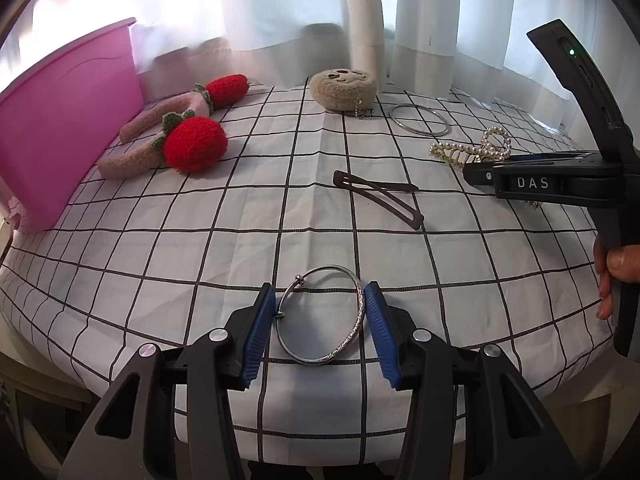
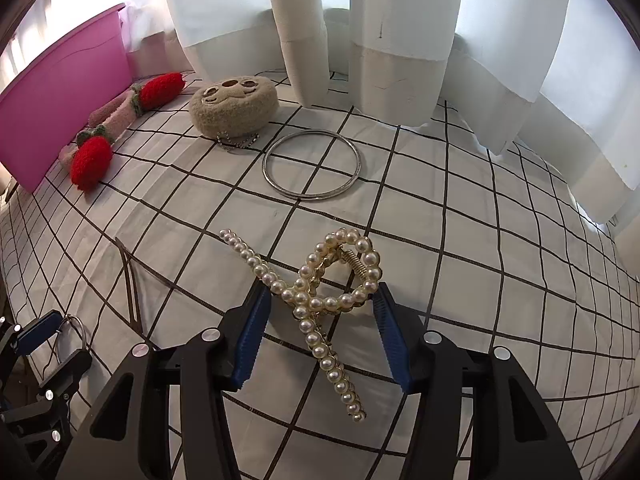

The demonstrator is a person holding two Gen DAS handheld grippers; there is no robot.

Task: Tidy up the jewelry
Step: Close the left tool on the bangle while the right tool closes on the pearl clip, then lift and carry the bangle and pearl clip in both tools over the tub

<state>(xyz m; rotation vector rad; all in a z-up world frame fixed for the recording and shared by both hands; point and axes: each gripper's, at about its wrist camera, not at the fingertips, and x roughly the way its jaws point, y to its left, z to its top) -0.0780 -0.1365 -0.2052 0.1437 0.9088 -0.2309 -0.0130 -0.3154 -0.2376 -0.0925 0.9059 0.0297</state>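
Observation:
An engraved silver bangle (image 1: pixel 322 360) lies flat on the checked tablecloth (image 1: pixel 240 248). My left gripper (image 1: pixel 320 296) is closed around it, and both blue pads touch its sides. In the right wrist view the left gripper (image 2: pixel 52 340) shows at the lower left with the bangle in it. A pearl hair claw (image 2: pixel 316 304) rests on the cloth, with my right gripper (image 2: pixel 322 292) shut on its looped end. The left wrist view shows the right gripper (image 1: pixel 520 178) at the far right, held by a hand (image 1: pixel 616 268).
A pink box (image 1: pixel 60 140) stands at the left. A strawberry headband (image 1: pixel 192 144), a beige plush pouch (image 1: pixel 343 88), a thin plain bangle (image 1: pixel 418 119) and a dark snap clip (image 1: pixel 380 194) lie on the cloth. White curtains hang behind.

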